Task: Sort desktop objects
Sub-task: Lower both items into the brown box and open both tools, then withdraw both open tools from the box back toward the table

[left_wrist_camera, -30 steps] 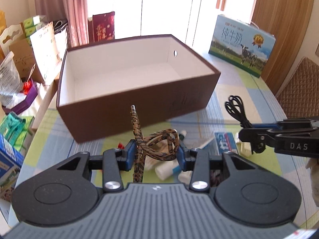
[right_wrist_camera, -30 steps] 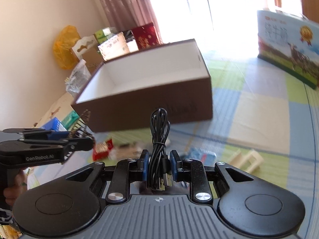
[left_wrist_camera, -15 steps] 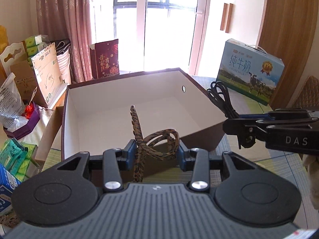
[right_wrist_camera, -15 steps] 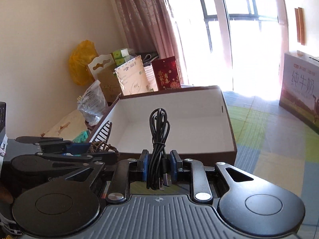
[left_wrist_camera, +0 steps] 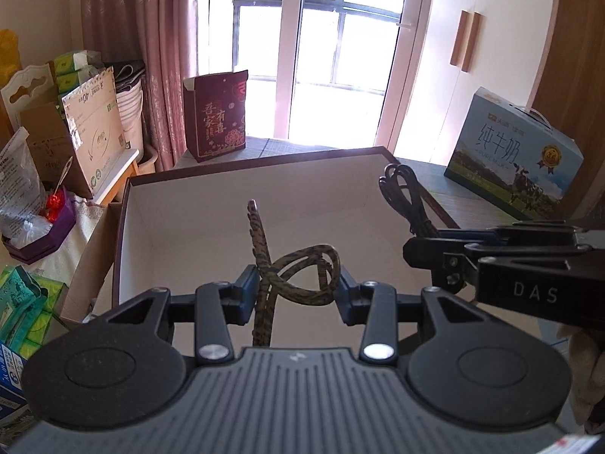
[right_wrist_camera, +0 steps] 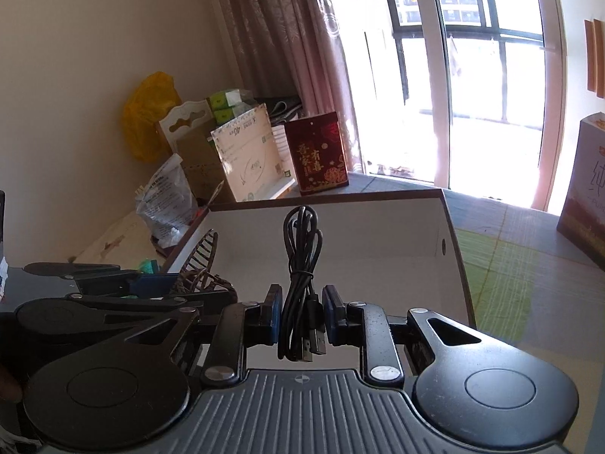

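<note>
Over the box, both claws hang side by side: left claw grips the lace, right claw the cable; floor lies directly below each.

**Both loads held over the open box**

Ahead of and below both sets of jaws lies the box on the desk. The lace sits between the left jaws, the cable between the right. Beyond the box stands a gift bag; a milk carton stands right of it.
</note>
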{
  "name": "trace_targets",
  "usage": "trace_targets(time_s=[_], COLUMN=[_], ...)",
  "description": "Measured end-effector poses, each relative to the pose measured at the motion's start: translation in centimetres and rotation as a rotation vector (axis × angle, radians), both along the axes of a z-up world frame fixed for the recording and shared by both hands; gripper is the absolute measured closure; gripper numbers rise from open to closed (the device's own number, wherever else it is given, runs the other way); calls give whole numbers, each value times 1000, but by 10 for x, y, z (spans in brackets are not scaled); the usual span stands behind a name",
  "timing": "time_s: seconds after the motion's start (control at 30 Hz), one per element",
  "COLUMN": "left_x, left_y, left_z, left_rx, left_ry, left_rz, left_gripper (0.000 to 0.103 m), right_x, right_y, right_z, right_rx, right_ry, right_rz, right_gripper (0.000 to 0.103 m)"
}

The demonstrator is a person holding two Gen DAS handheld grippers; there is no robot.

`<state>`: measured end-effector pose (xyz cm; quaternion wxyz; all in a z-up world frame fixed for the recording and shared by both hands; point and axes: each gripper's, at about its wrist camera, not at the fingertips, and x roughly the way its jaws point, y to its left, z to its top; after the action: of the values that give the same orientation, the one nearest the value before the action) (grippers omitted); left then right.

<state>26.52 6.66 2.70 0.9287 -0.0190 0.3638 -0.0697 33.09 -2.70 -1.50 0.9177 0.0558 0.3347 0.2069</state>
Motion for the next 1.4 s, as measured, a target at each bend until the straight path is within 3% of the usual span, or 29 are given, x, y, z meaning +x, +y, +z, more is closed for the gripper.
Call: trace_targets(time_s=[0.23,0.57,0.8,0.83,0.9,0.97,1.0,1.03,1.13,1.4], left_x=[39,82,86,86,87,86,85,83,79,83], left_y=[6,7,15,15,15,15,16,16,14,14], left_z=[-29,-79,-94,-94,-94,-93,-92,-91,-89,-91], left_rx=[3,53,62,62,71,83,81,78,116,116], left_ry=[107,395,468,476,485,484,481,478,465,518], left_rz=[17,18,19,14,15,14,13,7,-8,11], left_gripper=[66,66,68,61,59,48,35,27,23,8], right_x=[45,95,99,95,96,97,97,96,89,83], right_y=[-3,5,3,3,4,3,4,4,7,6], right_z=[-47,-82,-89,-89,-91,-93,-93,-92,-85,-81], right_rx=[-32,-142,-179,-183,-191,-197,-197,-201,-255,-274], right_ry=[164,400,427,432,444,459,462,460,412,424], right_rz=[-25,24,30,30,28,17,19,20,24,70], right_gripper=[83,92,91,91,91,85,72,49,21,15])
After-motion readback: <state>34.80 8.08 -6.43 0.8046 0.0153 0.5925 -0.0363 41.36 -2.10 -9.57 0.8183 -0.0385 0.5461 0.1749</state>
